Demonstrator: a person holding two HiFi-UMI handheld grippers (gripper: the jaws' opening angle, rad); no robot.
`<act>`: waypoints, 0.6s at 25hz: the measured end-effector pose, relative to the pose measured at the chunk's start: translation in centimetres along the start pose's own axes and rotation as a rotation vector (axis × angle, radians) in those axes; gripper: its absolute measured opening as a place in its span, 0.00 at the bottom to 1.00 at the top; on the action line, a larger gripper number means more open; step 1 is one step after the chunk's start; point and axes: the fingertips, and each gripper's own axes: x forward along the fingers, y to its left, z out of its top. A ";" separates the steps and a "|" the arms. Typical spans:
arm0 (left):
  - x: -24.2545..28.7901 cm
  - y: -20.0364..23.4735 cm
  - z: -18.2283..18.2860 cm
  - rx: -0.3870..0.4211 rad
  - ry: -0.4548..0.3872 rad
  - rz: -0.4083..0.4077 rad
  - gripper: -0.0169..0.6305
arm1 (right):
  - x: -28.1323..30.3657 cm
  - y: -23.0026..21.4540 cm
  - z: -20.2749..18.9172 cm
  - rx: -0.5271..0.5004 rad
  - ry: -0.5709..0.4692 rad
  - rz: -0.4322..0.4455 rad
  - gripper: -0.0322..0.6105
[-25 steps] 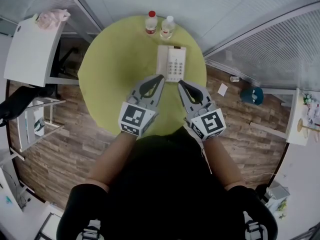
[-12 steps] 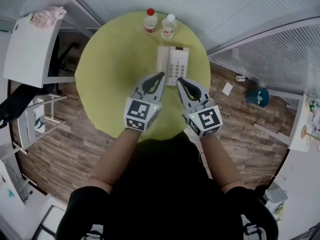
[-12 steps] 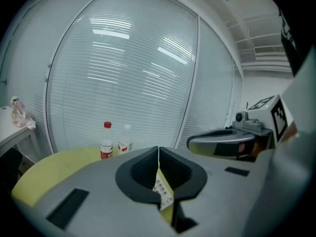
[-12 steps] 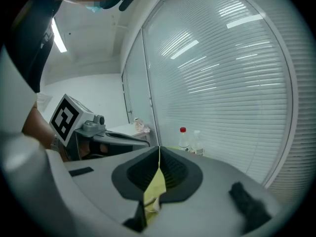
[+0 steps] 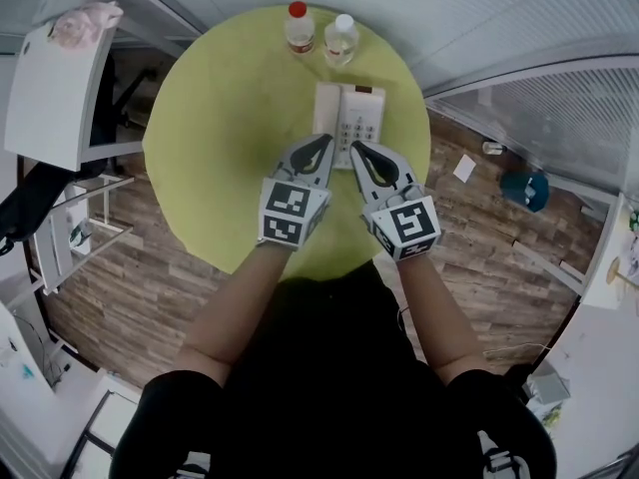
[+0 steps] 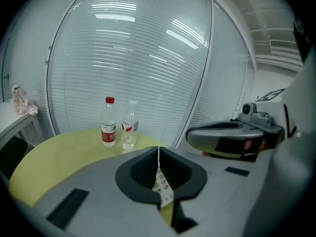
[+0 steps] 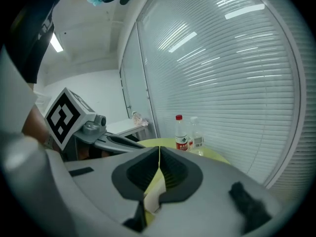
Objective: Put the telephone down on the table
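A white telephone (image 5: pixel 349 118) with a keypad lies flat on the round yellow-green table (image 5: pixel 220 118), towards its far side. My left gripper (image 5: pixel 326 140) is shut and empty, its tips at the phone's near left edge. My right gripper (image 5: pixel 355 148) is shut and empty too, beside the left one at the phone's near edge. In the left gripper view the jaws (image 6: pixel 158 149) meet, and a strip of keypad (image 6: pixel 163 186) shows below them. The right gripper view shows its shut jaws (image 7: pixel 159 149) over a pale piece of the phone (image 7: pixel 154 194). Whether either gripper touches the phone I cannot tell.
Two small bottles, one red-capped (image 5: pixel 299 28) and one white-capped (image 5: pixel 341 38), stand at the table's far edge behind the phone. A white side table (image 5: pixel 60 88) with a pink cloth (image 5: pixel 85 23) is at the left. Glass walls with blinds curve behind. A teal object (image 5: pixel 526 190) lies on the wooden floor.
Both grippers have come down and forward together, from short of the telephone to its near edge. They stayed shut the whole time.
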 end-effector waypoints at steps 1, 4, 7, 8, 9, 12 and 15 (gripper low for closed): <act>0.5 0.3 -0.5 -0.012 0.018 0.009 0.05 | 0.3 -0.2 -0.4 0.001 0.006 0.000 0.08; 1.9 1.1 -1.7 -0.049 0.072 0.035 0.05 | 1.2 -0.7 -1.2 0.009 0.025 0.003 0.08; 2.9 1.7 -2.8 -0.072 0.120 0.063 0.05 | 1.9 -1.1 -2.1 0.010 0.043 0.003 0.08; 3.3 2.0 -3.2 -0.077 0.135 0.075 0.05 | 2.2 -1.2 -2.4 0.010 0.048 0.002 0.08; 3.6 2.3 -3.6 -0.084 0.151 0.088 0.05 | 2.4 -1.4 -2.6 0.011 0.053 0.001 0.08; 4.4 3.1 -4.9 -0.116 0.211 0.121 0.05 | 3.1 -1.8 -3.1 0.019 0.066 0.000 0.08; 5.2 3.7 -5.9 -0.165 0.261 0.145 0.05 | 3.7 -2.2 -3.6 0.026 0.077 0.002 0.08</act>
